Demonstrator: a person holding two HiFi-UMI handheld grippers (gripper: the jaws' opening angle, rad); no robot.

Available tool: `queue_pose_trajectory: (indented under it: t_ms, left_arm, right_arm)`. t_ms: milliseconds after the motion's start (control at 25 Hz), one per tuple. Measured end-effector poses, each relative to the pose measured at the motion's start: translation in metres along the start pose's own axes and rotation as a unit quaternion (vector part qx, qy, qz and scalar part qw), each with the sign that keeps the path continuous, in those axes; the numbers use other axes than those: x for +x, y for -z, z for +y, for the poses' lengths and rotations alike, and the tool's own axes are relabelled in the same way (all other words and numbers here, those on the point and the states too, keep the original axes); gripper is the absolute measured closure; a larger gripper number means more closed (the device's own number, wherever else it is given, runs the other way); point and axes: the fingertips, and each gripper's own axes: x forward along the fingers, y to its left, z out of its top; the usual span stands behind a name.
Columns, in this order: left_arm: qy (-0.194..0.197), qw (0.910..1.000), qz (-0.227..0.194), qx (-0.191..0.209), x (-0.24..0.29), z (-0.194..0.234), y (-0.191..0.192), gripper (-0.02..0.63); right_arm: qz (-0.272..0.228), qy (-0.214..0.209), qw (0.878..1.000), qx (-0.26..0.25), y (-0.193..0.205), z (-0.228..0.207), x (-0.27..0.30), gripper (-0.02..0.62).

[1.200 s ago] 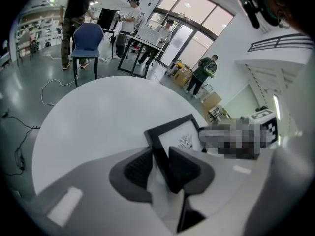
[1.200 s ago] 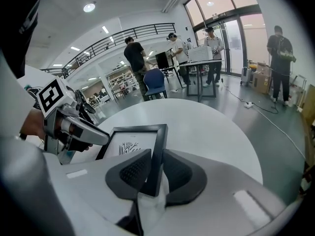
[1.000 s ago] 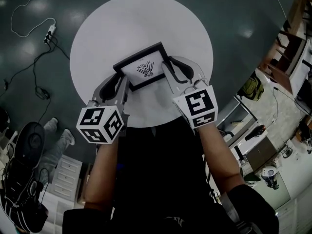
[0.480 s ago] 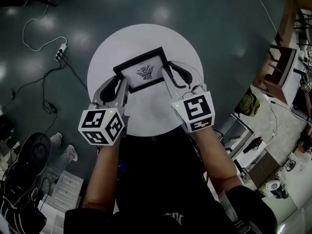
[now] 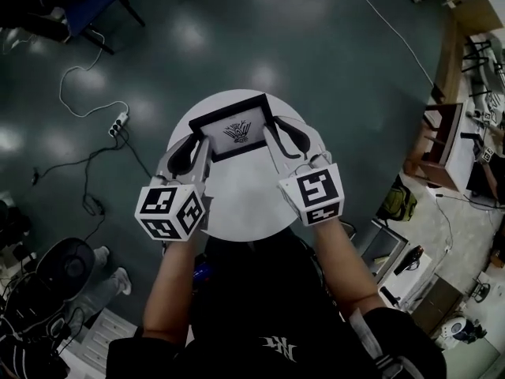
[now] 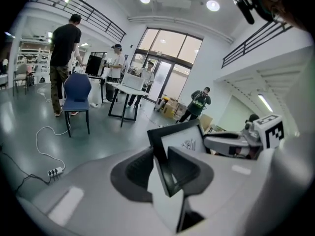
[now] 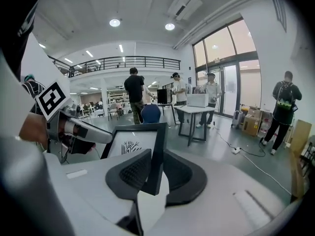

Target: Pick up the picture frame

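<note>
The picture frame is black with a white sheet and a small dark drawing. It hangs in the air above the round white table. My left gripper is shut on its left edge, and its jaws have just closed a little further on that edge. My right gripper is shut on the right edge. In the left gripper view the frame's edge sits between the pads of my left gripper, with the right gripper beyond. In the right gripper view the frame is clamped by my right gripper.
A power strip with a white cable lies on the grey floor at the left, and a blue chair stands at the far left. Wooden furniture lines the right side. Several people stand around tables farther off.
Both grippers have risen together with the frame clamped between them. The table has dropped away below and looks smaller, and more floor shows around it.
</note>
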Motion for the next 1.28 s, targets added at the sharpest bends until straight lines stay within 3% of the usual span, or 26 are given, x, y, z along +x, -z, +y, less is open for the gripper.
queue_pose_trajectory:
  t_ms: [280,520,800,960,1280]
  left_arm:
    - [0.006,0.9977,-0.062,0.025,-0.054,-0.032,-0.066,0.515]
    - [0.012,0.9898,-0.128,0.061,-0.110,-0.068,-0.124,0.515]
    - [0.019,0.9755,-0.195,0.101,-0.172,-0.100,-0.179,0.520]
    - [0.015,0.9624,-0.238,0.131,-0.202,-0.118,-0.218,0.522]
    - [0.028,0.9403,-0.296,0.165,-0.254,-0.164,-0.262,0.529]
  right_arm:
    - [-0.059,0.017,0.998,-0.020,-0.075,0.008,-0.049,0.518]
    - [-0.124,0.031,0.991,-0.040,-0.139,0.020,-0.105,0.517]
    - [-0.202,0.041,0.976,-0.072,-0.210,0.037,-0.164,0.518]
    - [-0.242,0.038,0.966,-0.082,-0.252,0.039,-0.186,0.518]
    - [-0.296,0.041,0.950,-0.092,-0.300,0.040,-0.241,0.519]
